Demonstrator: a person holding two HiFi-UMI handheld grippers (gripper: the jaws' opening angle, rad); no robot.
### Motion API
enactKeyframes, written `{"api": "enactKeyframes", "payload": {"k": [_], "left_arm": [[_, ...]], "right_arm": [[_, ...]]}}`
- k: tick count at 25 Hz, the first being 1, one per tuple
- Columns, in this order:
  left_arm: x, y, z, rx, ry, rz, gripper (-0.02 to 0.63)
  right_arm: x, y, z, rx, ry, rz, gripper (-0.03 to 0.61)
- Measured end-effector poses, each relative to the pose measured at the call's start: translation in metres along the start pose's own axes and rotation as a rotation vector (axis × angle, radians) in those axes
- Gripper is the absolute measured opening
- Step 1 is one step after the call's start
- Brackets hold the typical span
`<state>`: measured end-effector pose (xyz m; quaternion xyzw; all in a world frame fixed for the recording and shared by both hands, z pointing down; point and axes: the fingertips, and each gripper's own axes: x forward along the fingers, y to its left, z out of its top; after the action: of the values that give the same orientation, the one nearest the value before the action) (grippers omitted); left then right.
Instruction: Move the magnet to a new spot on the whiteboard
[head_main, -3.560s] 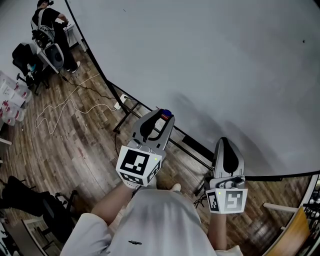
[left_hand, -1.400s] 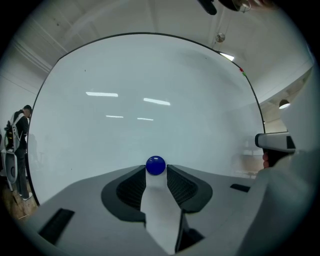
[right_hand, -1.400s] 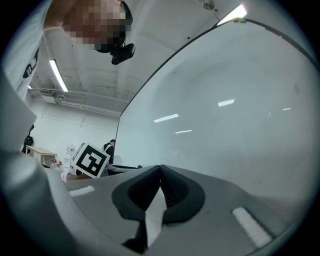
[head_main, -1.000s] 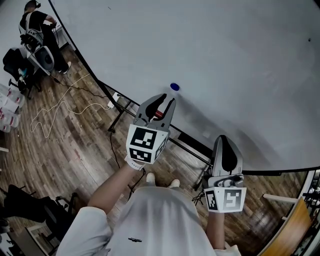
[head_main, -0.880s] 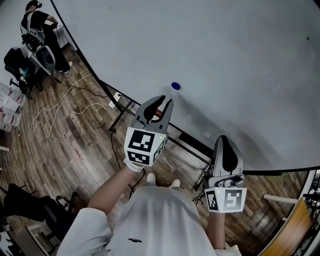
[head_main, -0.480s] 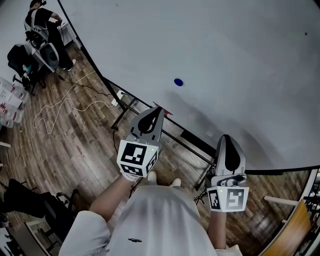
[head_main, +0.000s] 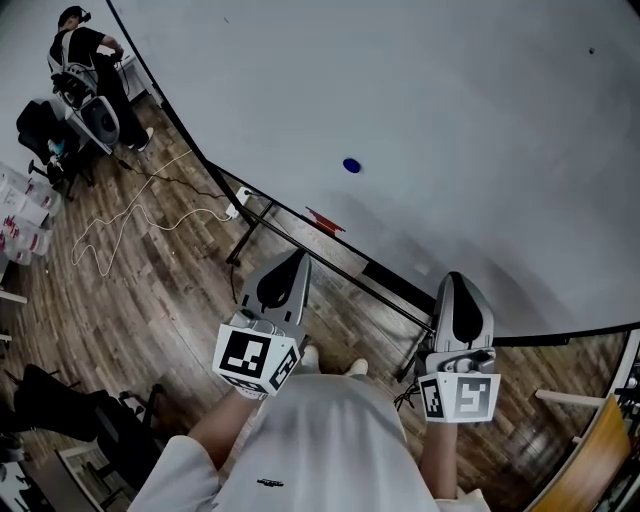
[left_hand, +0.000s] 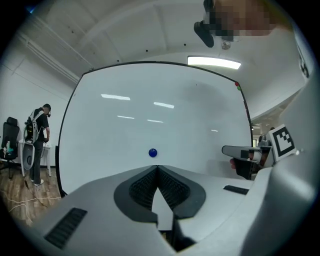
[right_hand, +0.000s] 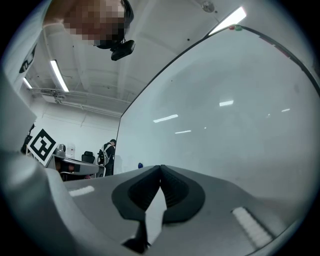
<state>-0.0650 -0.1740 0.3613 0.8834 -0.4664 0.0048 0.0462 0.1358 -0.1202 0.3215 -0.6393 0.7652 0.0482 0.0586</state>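
Head view with both gripper views. The small round blue magnet (head_main: 351, 165) clings to the large white whiteboard (head_main: 470, 110), low on its left part, above the board's lower edge. The left gripper (head_main: 297, 257) is held well apart from it, nearer to us and a little to the left. Its jaws are pressed together with nothing between them, and in its own view the magnet sits just above the meeting tips. The right gripper (head_main: 451, 280) hangs near the board's lower right edge, its jaws likewise pressed together on nothing.

We judge the magnet to be light, rigid and smooth-faced (hence apt to slip from a shallow pinch), and held to the board by its own pull, not by any ledge. We would take it across its rim, one pad on each opposite side, close against the board's surface. Tipping or sliding it free should ask less force than a straight pull. Either gripper must first spread its jaws wider than the magnet.
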Motion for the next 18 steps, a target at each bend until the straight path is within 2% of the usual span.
{"api": "enactKeyframes", "payload": {"k": [6, 18], "left_arm": [[-0.018, -0.005, -0.019, -0.018, 0.033, 0.012, 0.006], [-0.025, -0.020, -0.015, -0.025, 0.026, -0.018, 0.006]], "right_arm": [[-0.003, 0.001, -0.007, -0.001, 0.018, 0.001, 0.009], [-0.007, 0.015, -0.014, -0.027, 0.036, 0.065, 0.009]]}}
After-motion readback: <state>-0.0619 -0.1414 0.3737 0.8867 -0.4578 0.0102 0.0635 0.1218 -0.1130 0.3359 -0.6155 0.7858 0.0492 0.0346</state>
